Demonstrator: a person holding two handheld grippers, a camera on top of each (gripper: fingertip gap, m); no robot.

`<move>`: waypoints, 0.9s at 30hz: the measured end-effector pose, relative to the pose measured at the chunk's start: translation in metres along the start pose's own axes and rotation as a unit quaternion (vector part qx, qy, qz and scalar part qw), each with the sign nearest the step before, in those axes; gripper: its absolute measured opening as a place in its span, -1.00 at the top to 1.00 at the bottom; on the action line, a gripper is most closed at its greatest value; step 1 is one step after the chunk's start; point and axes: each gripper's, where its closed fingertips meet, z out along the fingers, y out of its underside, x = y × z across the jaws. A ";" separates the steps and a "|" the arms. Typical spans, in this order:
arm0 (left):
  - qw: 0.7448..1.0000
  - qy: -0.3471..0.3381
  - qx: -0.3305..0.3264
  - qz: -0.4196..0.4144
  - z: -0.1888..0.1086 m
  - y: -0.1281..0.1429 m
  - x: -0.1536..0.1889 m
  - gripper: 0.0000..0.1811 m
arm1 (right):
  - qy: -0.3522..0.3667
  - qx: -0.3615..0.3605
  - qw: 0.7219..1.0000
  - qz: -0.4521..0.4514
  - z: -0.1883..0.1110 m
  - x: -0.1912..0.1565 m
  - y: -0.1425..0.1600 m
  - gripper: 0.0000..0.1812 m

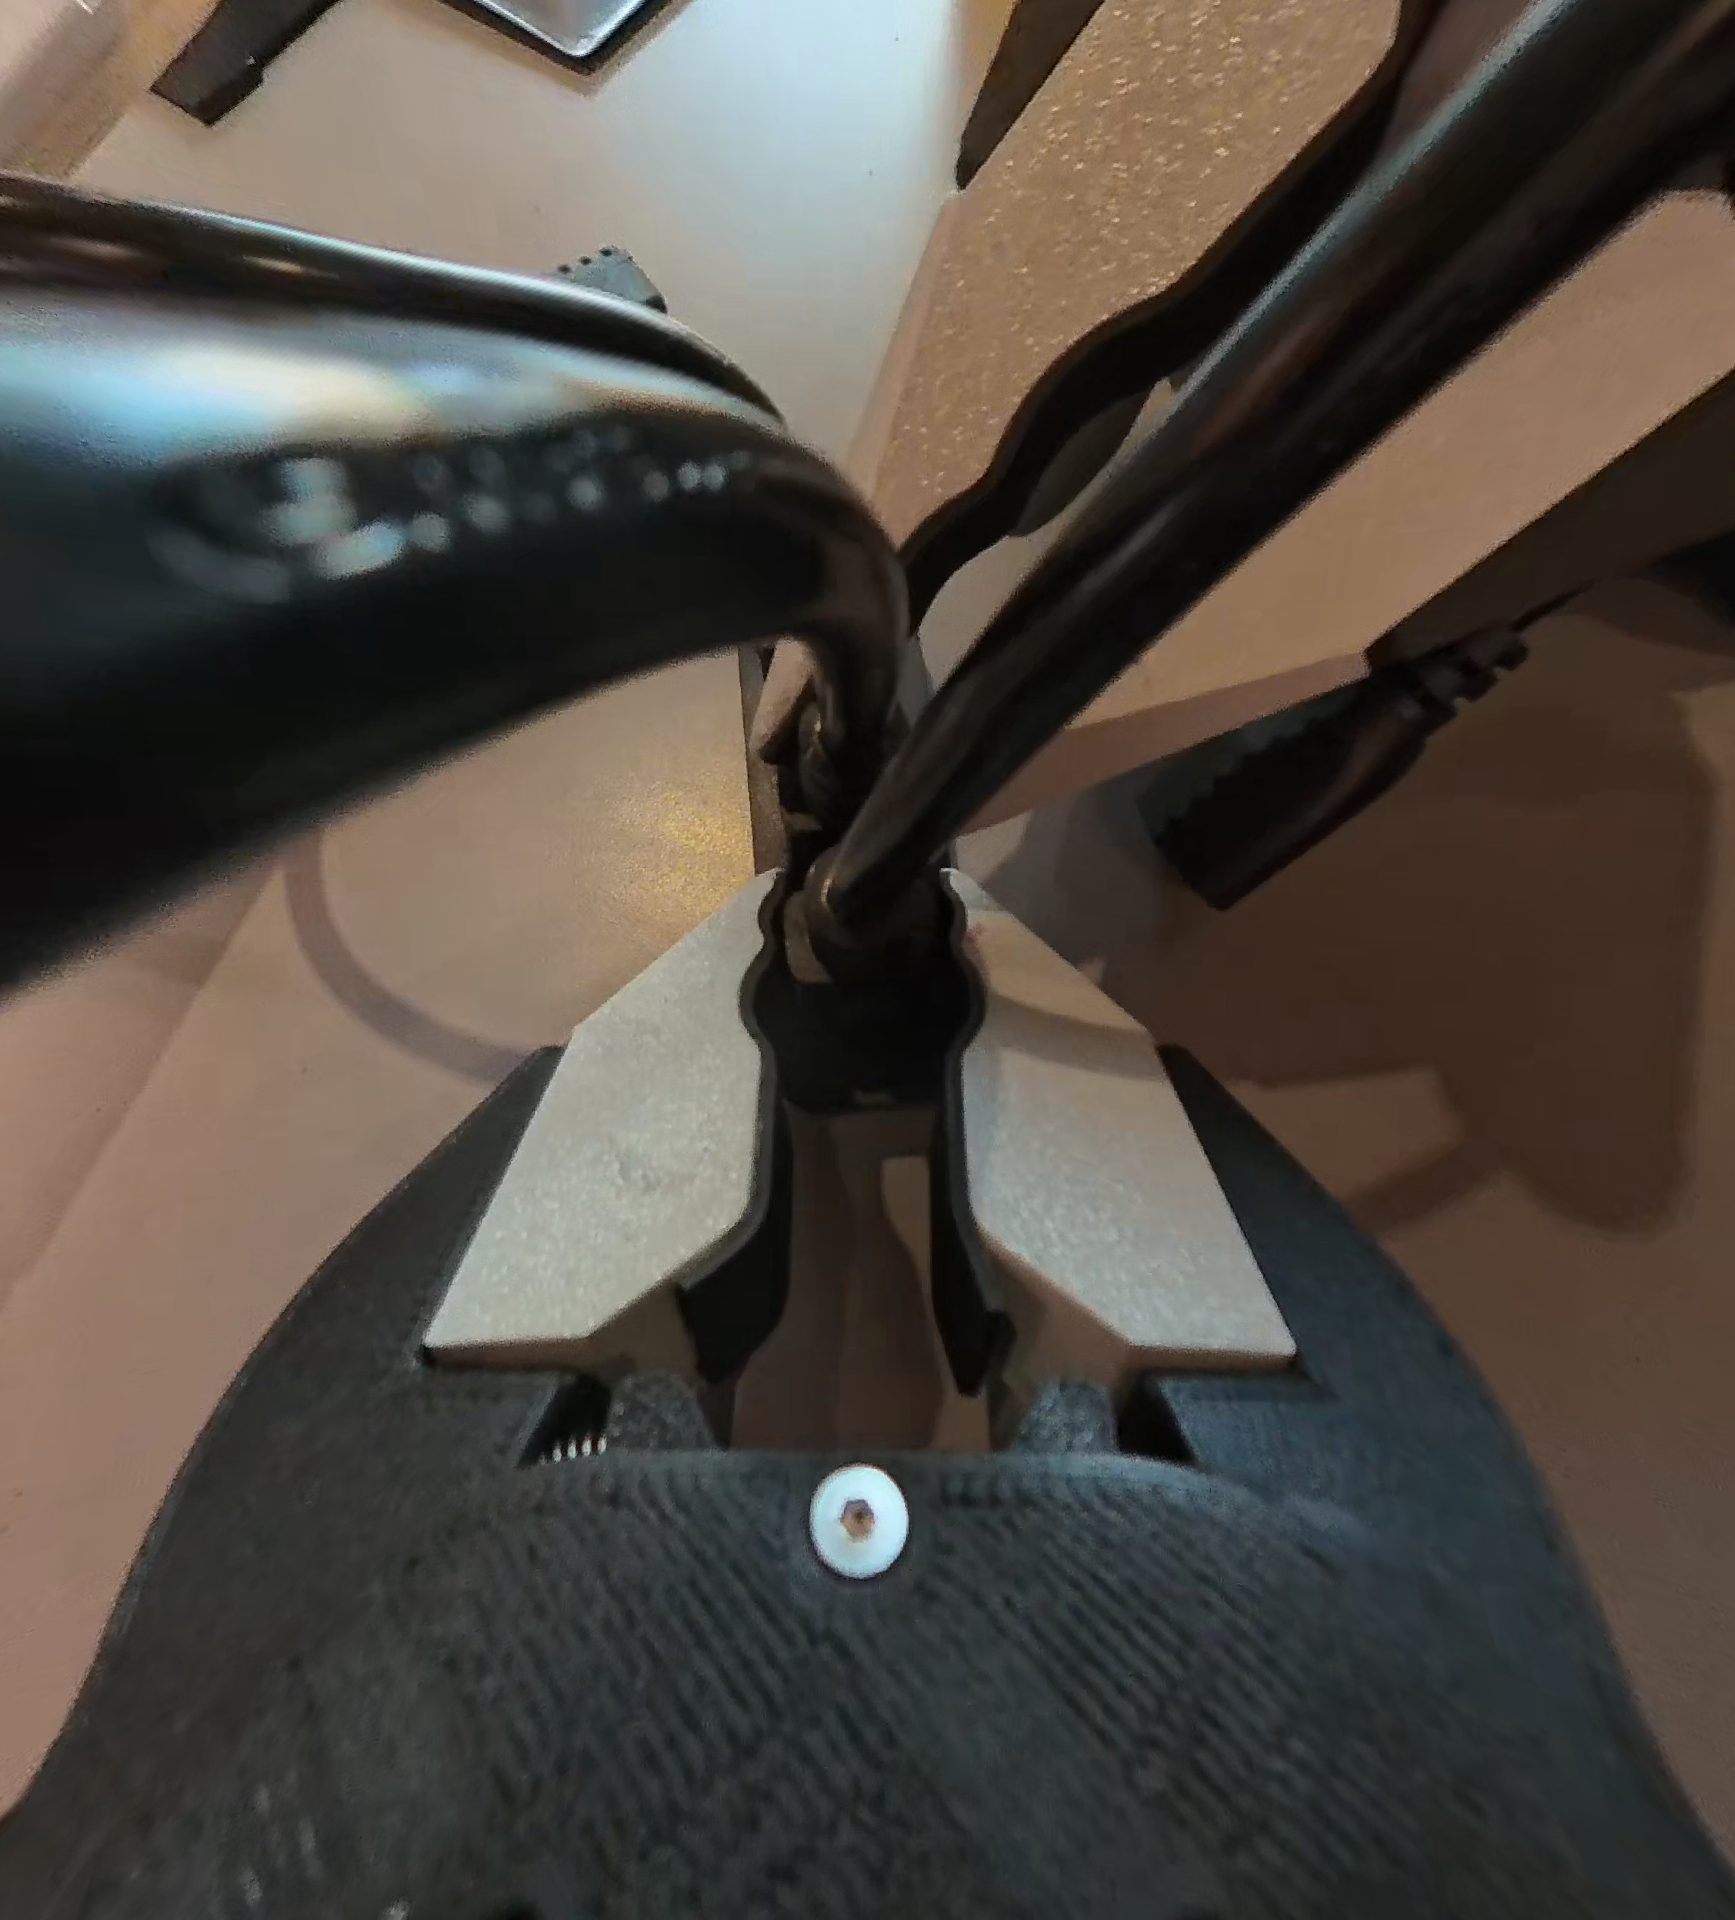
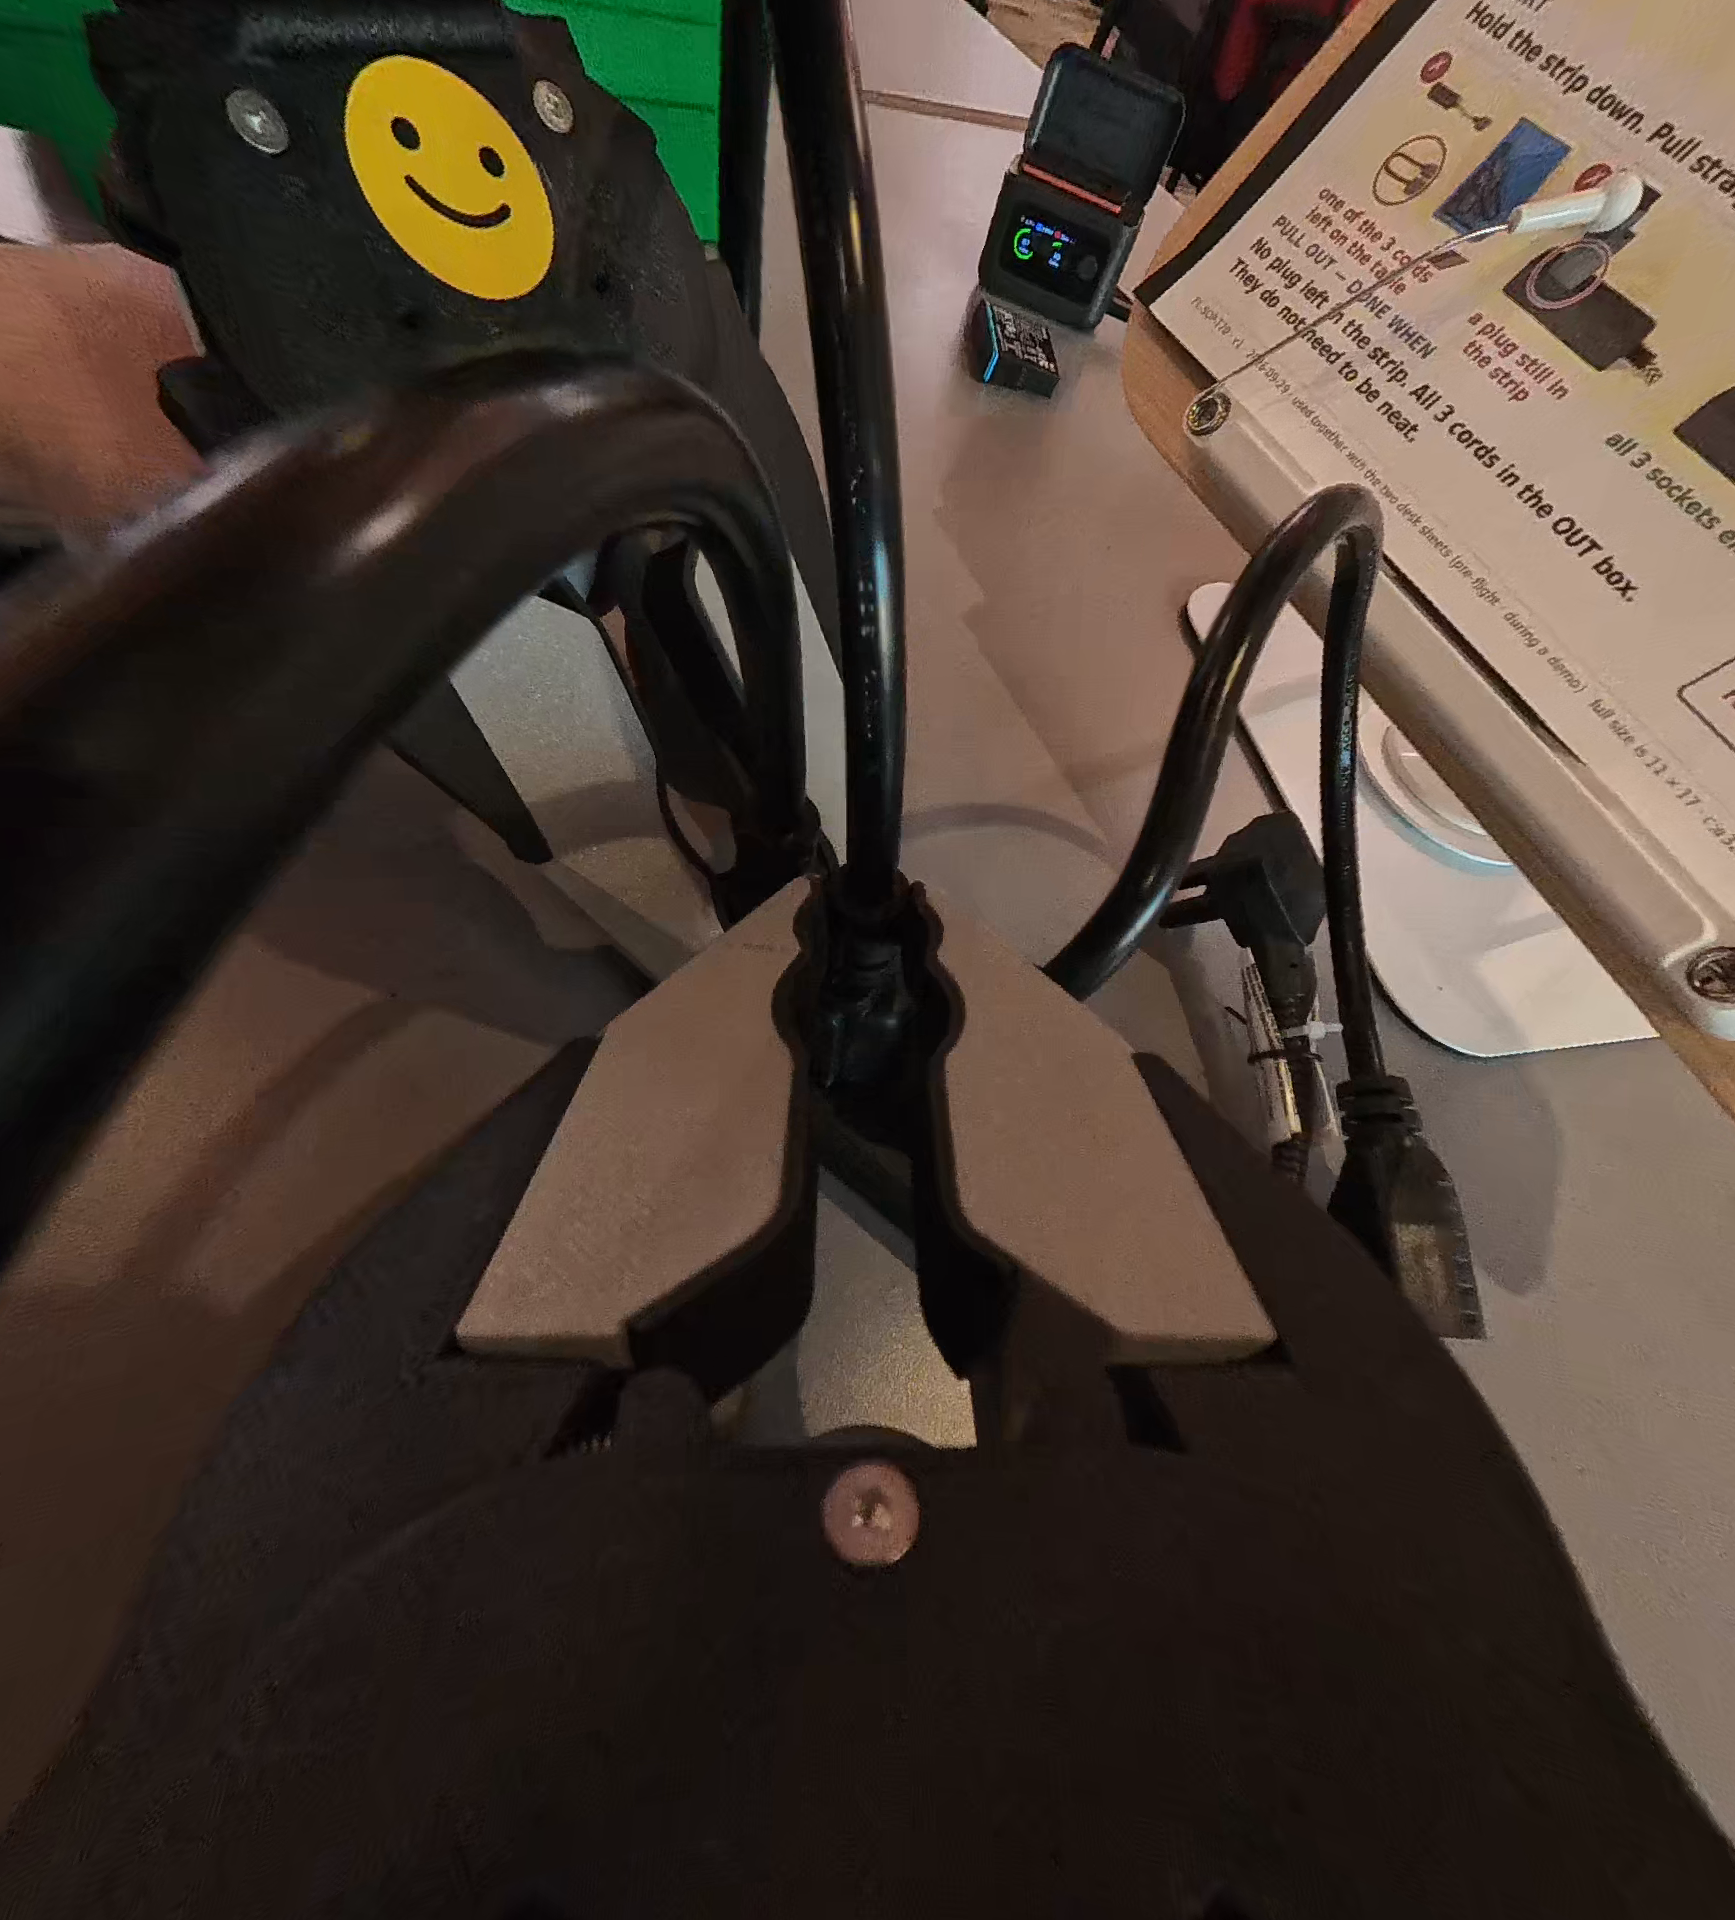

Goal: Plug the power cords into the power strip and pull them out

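Observation:
My left gripper (image 1: 858, 977) is shut on the black plug end of a power cord (image 1: 1258, 468) that runs up and to the right. A second thick black cord (image 1: 323, 582) arches in from the left, close to the camera. My right gripper (image 2: 868, 997) is shut on the black plug of a cord (image 2: 847, 468) that rises straight up. The left gripper's body, with a yellow smiley sticker (image 2: 447, 177), sits just behind it at the upper left. The right gripper's beige fingers (image 1: 1465, 468) show at the upper right of the left wrist view. I cannot make out the power strip.
A loose black cord (image 2: 1247, 675) loops at the right, its plug (image 2: 1403, 1216) lying on the grey table (image 2: 1621, 1455). A wooden board with an instruction sheet (image 2: 1465, 468) overhangs a white flat device (image 2: 1465, 956). A small black device with a lit screen (image 2: 1060, 229) and a green box (image 2: 655, 104) stand behind. Left tips to right tips: about 4 centimeters. Left tips and right tips are each some 25 centimeters from the white flat device (image 2: 1465, 956).

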 end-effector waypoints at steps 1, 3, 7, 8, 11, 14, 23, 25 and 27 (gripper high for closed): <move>1.000 -0.001 0.001 -0.001 0.000 0.000 0.000 0.73 | 0.002 -0.001 1.000 -0.003 0.000 0.000 0.000 0.88; 1.000 -0.001 0.002 -0.003 0.000 -0.001 -0.001 0.73 | 0.007 -0.003 1.000 -0.008 0.000 0.001 0.000 0.88; 1.000 0.000 0.004 -0.002 0.000 -0.001 0.000 0.74 | 0.023 -0.016 0.999 -0.030 0.000 0.000 0.000 0.88; 1.000 0.002 0.005 -0.004 0.000 -0.002 0.000 0.74 | 0.026 -0.018 0.999 -0.033 0.000 0.000 -0.001 0.89; 1.000 -0.001 0.004 -0.005 0.001 -0.002 -0.001 0.74 | 0.013 -0.008 1.000 -0.010 0.000 0.001 0.000 0.88; 0.999 0.007 0.013 -0.032 0.001 -0.002 -0.003 0.73 | -0.028 0.024 0.996 0.081 0.002 0.006 -0.001 0.87; 0.999 0.021 0.020 -0.032 -0.004 0.000 -0.004 0.72 | -0.040 0.040 0.996 0.070 0.000 0.007 -0.001 0.87; 0.999 0.014 0.014 -0.026 -0.002 0.002 -0.002 0.72 | -0.035 0.033 0.998 0.050 0.000 0.003 0.000 0.88; 1.000 0.007 0.012 -0.028 -0.001 0.000 -0.003 0.73 | -0.017 0.028 0.999 0.034 0.002 0.002 -0.002 0.88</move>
